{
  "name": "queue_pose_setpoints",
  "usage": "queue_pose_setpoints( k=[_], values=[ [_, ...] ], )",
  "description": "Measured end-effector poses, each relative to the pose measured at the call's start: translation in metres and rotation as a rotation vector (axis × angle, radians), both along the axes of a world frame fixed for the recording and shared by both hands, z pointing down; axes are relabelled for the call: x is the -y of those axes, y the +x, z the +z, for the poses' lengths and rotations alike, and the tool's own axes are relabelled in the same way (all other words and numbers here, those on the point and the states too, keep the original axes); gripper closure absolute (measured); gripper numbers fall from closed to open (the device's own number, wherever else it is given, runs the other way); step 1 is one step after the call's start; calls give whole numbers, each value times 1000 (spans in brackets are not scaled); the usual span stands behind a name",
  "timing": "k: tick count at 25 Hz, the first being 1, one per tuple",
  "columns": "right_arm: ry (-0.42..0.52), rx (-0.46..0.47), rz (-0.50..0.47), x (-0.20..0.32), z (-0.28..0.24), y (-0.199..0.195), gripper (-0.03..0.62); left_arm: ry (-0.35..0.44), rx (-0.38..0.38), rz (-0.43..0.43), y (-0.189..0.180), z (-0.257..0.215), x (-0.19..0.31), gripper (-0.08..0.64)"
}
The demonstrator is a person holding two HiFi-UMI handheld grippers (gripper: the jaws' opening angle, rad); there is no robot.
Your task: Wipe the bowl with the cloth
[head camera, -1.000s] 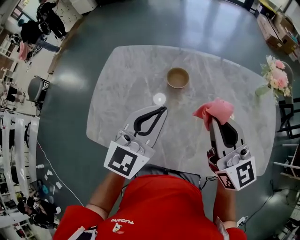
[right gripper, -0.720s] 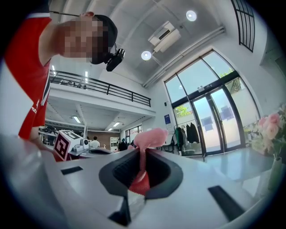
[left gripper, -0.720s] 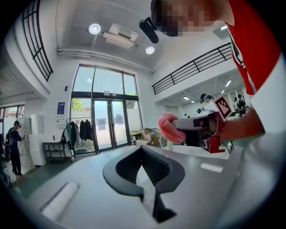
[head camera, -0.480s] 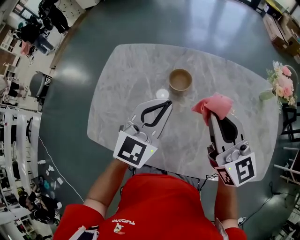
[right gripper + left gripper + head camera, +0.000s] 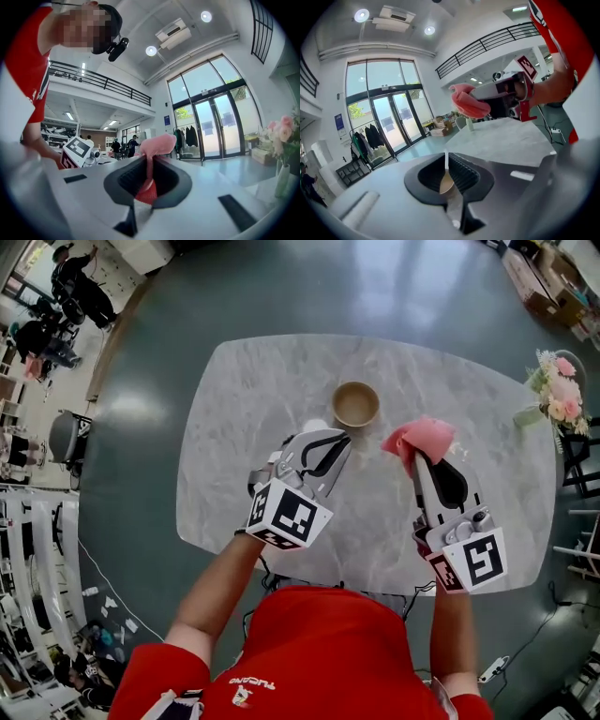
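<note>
Inspecting the tabletop from the head view: the tan bowl stands upright on the grey marble table, toward its far middle, and appears empty. Nothing touches it.

Left gripper: jaws fully together with nothing held between them, as its own view confirms. A tan shape shows in the slit behind the jaws there, probably the bowl, though this cannot be settled. The tips lie just short of the bowl's near rim, slightly to its left.

Right gripper: jaws clamped on the pink cloth, which bunches up past the tips. The right gripper view shows a fold of it pinched in the jaw gap and the bulk standing above.

Governing relation: the bowl lies ahead of both grippers, between their two lines. From the cloth it sits ahead and to the left, near but clearly apart. The left tips are the nearer of the two. The bowl is round, so no axis constrains the approach; only the open mouth facing up does.

Assessment: wiping has not begun. The cloth must travel left and forward, then down into the mouth. The closed left gripper would have to open before it could steady the rim.

Risk: an unsteadied bowl may slide on the smooth marble under the wiping load. A vase of flowers at the right edge is well clear.
</note>
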State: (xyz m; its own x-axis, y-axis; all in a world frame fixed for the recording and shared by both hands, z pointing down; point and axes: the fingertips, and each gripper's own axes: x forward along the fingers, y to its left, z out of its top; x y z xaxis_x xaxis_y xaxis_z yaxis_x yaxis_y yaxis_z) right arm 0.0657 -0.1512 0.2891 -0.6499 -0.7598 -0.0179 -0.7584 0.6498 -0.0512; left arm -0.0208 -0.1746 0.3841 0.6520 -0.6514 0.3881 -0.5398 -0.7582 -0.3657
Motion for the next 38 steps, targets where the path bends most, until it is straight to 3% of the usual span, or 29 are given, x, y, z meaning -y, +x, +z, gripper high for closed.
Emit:
queue_pose_setpoints(
  k=[9,15,24,38],
  values=[
    [-32,-26,35,13,17,-4,572,-8,316,110,9,62,29,541],
    [-49,-25,51,20,24,3,572,-36,457,159,15,101,43,472],
    [-79,-39,55,32,41,9,573,-59,587,199,21,141,58,453],
    [-148,-215,40,59,101,-5,573,-83,741,265,23,182,74,449]
  ],
)
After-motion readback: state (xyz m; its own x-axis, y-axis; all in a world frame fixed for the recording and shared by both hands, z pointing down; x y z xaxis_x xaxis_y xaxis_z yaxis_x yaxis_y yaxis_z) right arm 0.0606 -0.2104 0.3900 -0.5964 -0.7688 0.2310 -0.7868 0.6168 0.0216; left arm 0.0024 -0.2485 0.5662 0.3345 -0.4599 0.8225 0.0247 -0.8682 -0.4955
